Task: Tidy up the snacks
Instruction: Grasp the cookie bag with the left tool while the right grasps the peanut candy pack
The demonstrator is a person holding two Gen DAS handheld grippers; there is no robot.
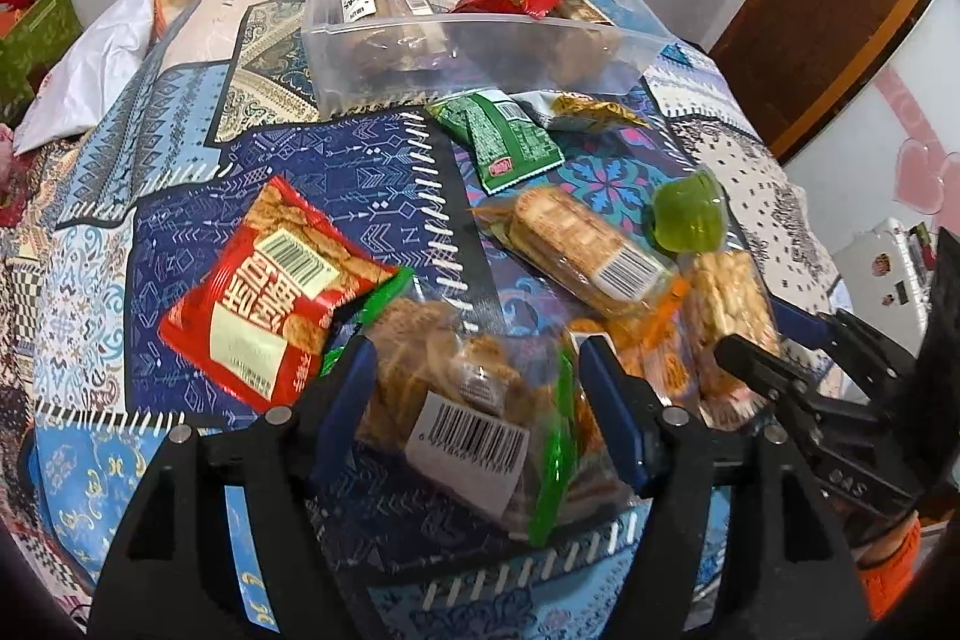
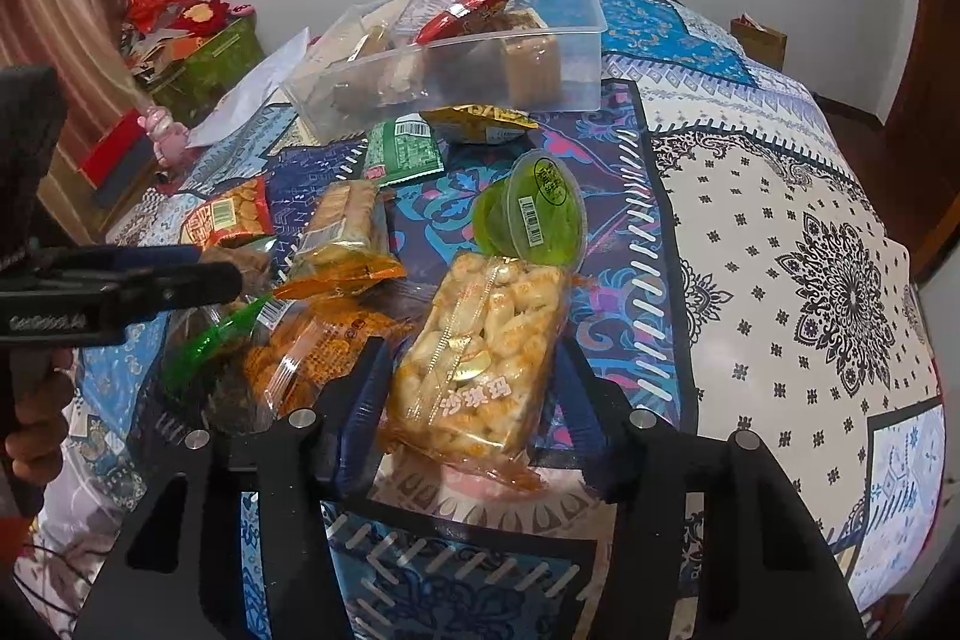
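the left gripper [image 1: 477, 370] has its jaws spread wide around a clear green-edged cracker bag [image 1: 474, 400] lying on the patterned surface [image 1: 372, 184]; the blue pads sit beside the bag's sides, and firm contact cannot be told. the bag's long axis runs roughly along the fingers, barcode end nearest the camera. a red snack packet [image 1: 264, 298] lies just to its left, touching one corner.

the right gripper [image 2: 474, 388] is likewise open, jaws flanking a clear rice-puff bar [image 2: 480, 358] whose long axis points away from the camera toward a green jelly cup [image 2: 531, 214], which touches its far end. orange packets [image 2: 318, 346] crowd its left side.

the clear bin [image 2: 456, 52] stands further back, open-topped and partly filled. bare cloth lies to the right, toward the surface's rounded edge.
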